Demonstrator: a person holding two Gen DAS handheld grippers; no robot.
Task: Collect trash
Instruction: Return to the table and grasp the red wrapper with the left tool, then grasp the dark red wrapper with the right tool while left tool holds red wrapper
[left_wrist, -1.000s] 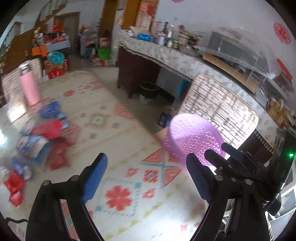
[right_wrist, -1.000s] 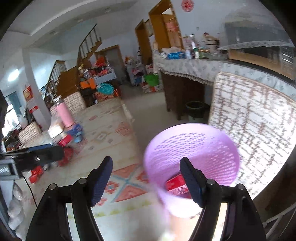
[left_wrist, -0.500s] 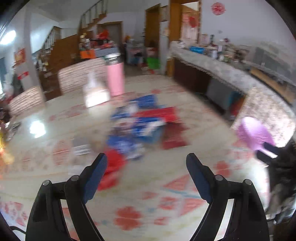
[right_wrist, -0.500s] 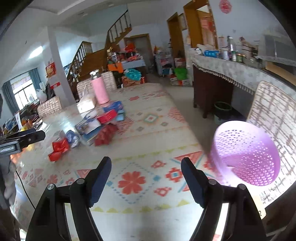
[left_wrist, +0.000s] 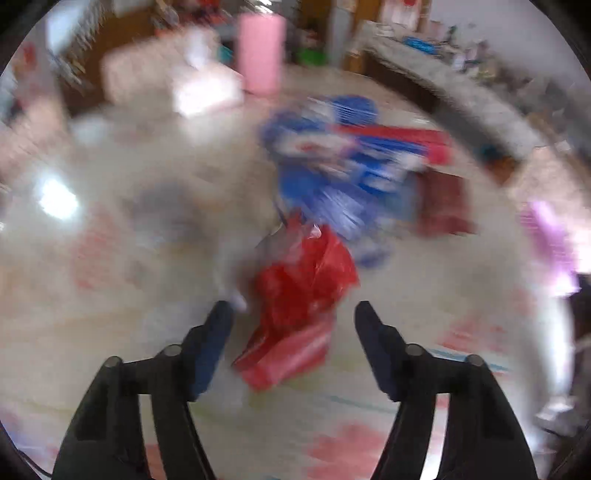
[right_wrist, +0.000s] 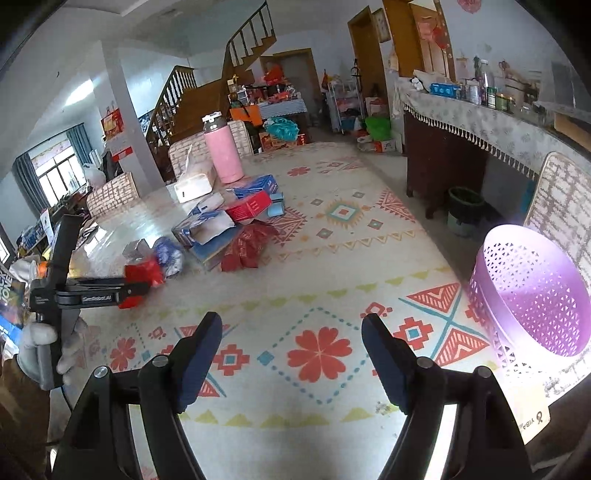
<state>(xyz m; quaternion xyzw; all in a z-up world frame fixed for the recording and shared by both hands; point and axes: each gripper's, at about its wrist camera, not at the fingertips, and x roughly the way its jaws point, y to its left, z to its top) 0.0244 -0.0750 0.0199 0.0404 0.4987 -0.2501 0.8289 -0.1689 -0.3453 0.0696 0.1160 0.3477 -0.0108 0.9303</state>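
The left tongs (left_wrist: 291, 314) had swung from the perforated purple plastic basket (right_wrist: 532, 295) to the crumpled red plastic wrapper (left_wrist: 303, 291) on the patterned bench (right_wrist: 332, 258); their jaws had just been narrowing, wrapper between, unpinched. The right tongs (right_wrist: 291, 332) hung released, empty.

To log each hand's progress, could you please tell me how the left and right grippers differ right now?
The left gripper has a crumpled red wrapper between its jaws, which have just been closing; the right gripper has only bare patterned tablecloth ahead of its jaws. The left's jaws stand slightly narrower than the right's. Both are open and grip nothing yet.
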